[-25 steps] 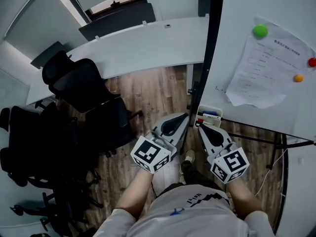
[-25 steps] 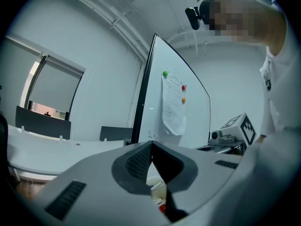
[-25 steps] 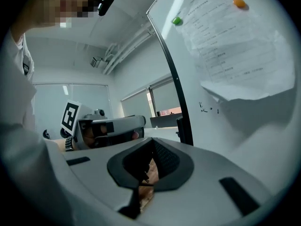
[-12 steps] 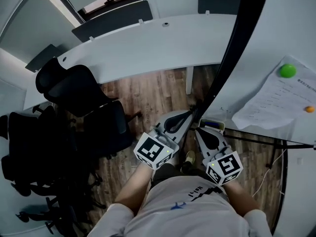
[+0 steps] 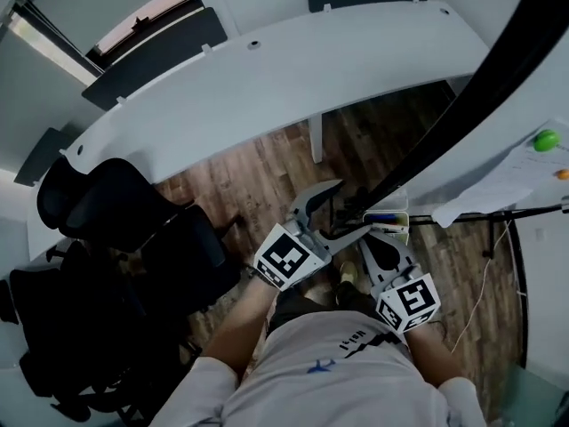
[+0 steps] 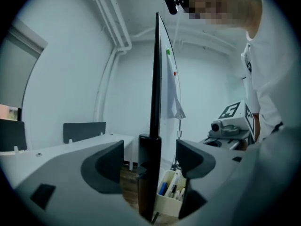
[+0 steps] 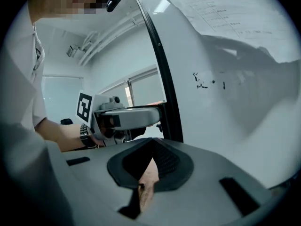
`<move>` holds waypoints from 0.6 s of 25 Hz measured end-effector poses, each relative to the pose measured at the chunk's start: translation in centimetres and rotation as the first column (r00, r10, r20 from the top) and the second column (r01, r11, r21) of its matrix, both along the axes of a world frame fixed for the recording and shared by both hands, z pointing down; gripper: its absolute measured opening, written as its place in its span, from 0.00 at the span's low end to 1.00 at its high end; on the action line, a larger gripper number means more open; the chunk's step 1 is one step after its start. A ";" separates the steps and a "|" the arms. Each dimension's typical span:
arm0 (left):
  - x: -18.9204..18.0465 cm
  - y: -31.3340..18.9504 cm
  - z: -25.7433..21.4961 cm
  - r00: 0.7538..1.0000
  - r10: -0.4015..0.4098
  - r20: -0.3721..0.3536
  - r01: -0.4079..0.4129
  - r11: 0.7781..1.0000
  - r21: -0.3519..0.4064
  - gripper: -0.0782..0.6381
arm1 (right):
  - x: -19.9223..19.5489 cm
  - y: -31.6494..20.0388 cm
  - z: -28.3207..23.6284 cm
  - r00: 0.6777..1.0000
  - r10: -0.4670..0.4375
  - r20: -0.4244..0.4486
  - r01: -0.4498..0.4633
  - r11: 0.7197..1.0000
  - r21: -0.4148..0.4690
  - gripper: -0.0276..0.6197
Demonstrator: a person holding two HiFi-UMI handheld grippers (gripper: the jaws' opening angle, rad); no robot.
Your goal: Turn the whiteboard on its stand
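Left gripper view: my left gripper [image 6: 149, 161] jaws are opening, the whiteboard [image 6: 154, 79] edge standing between them. Only the right gripper view shows my right gripper [image 7: 151, 159] jaws together, beside that whiteboard.

Wood floor [image 5: 267, 163] spreads beneath my right gripper [image 5: 373, 238]. Black chairs [image 5: 133, 225] stand on it well to that gripper's left. Ahead of the gripper, the curved white tabletop [image 5: 293, 69] plants its leg [image 5: 315, 140] on it.
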State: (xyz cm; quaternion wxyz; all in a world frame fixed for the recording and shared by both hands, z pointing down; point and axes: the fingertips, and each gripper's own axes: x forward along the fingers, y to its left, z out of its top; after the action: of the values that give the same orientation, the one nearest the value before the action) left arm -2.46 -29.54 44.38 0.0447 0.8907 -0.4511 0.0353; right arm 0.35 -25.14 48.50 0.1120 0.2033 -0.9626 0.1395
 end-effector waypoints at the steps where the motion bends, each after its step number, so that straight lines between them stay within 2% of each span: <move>1: 0.2 -0.3 0.6 0.999 0.046 0.013 -0.046 0.999 -0.012 0.58 | 0.0 -0.1 0.4 0.999 0.035 -0.009 -0.035 0.999 -0.006 0.06; 6: 1.8 -1.6 2.7 0.967 0.251 0.053 -0.247 0.967 -0.063 0.58 | -0.1 -0.4 1.7 0.980 0.191 -0.056 -0.192 0.981 -0.013 0.06; 10: 3.2 -2.3 3.3 0.942 0.330 0.050 -0.327 0.942 -0.073 0.58 | 0.3 -0.2 1.5 0.960 0.272 -0.063 -0.272 0.962 0.003 0.06; 13: 3.8 -2.3 3.7 0.929 0.367 0.053 -0.363 0.929 -0.067 0.49 | 0.9 -0.6 0.6 0.941 0.336 -0.039 -0.335 0.942 0.024 0.06; 15: 3.7 -2.5 3.7 0.927 0.373 0.040 -0.371 0.927 -0.061 0.38 | 1.0 -1.1 0.2 0.931 0.365 -0.026 -0.364 0.931 0.032 0.06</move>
State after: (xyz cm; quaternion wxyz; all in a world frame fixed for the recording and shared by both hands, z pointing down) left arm 1.26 -32.06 48.08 0.0488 0.9574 -0.2740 0.0775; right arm 1.36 -26.19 48.67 0.0967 0.3820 -0.9081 0.1419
